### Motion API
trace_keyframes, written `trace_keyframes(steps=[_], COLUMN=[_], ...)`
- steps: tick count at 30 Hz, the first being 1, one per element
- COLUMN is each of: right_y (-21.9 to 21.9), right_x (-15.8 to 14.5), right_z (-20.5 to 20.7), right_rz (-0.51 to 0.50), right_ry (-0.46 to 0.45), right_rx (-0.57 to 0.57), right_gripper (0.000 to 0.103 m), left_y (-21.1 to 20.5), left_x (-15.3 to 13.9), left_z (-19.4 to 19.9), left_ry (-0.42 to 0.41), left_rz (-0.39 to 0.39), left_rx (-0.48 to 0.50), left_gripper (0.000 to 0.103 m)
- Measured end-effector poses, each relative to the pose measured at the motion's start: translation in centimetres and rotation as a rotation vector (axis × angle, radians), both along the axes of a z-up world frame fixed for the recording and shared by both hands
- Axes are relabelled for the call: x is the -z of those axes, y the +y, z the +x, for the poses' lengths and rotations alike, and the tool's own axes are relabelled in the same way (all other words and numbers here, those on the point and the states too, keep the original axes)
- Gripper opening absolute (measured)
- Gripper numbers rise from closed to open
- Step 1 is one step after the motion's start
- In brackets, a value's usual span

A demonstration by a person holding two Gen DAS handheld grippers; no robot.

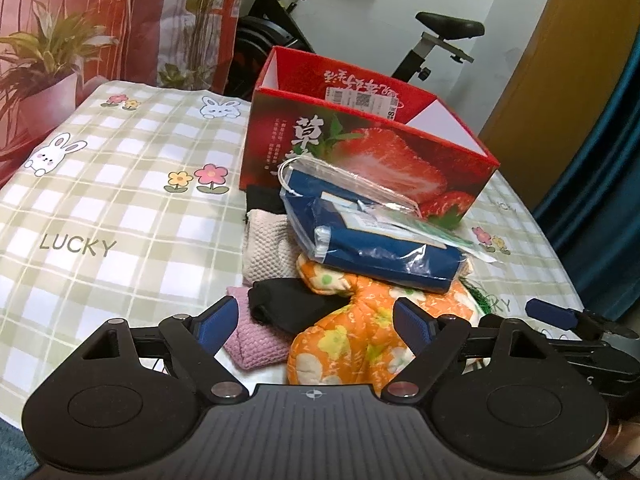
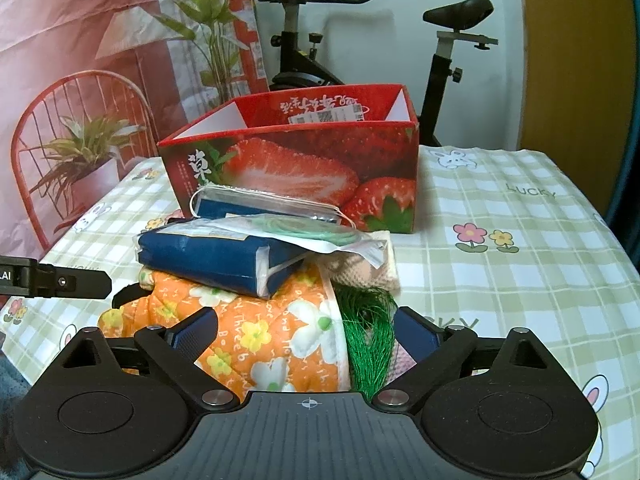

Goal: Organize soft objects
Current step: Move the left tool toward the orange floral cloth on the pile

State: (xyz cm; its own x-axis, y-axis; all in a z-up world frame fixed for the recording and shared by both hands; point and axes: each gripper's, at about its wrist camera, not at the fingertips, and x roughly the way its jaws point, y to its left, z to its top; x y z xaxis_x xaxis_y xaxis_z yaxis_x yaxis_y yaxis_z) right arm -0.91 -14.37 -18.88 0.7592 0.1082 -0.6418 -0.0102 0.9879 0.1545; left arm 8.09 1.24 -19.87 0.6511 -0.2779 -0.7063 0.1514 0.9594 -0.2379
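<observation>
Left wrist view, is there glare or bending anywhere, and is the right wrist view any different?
Left wrist view: glare on the plastic-wrapped blue package; fisheye curves the checked tablecloth and darkens the corners. Right wrist view: same curving, milder sheen on that package, strawberry box sharp.

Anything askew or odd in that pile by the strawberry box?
Yes. The blue bagged pack lies tilted on the orange floral cushion, one end overhanging. A green mesh net spills out at the cushion's side. The strawberry box looks empty as far as visible. No damage evident.
</observation>
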Motion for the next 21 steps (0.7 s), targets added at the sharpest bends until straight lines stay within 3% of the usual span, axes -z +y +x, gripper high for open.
trace_keyframes(steps=[7,14,21], right_y=[0.1,0.4,0.4], right_x=[0.2,0.5,0.9], right_z=[0.0,0.1,0.2], right_rz=[0.002,0.000,0.007], right_ry=[0.004,0.011,0.022], right_rx=[-0.010,-0.033,-0.033], right_gripper=[0.093,0.087,0.084], left_y=[-0.1,-0.5,-0.8], left_x=[0.2,1.4,2.8], left_z=[0.0,0.3,0.9], left_ry=[0.014,0.080,0.130], left_rz=[0.007,-0.001,0.016], left_rx=[0.003,0.041,0.050], left_gripper=[0.085,0.063,0.057])
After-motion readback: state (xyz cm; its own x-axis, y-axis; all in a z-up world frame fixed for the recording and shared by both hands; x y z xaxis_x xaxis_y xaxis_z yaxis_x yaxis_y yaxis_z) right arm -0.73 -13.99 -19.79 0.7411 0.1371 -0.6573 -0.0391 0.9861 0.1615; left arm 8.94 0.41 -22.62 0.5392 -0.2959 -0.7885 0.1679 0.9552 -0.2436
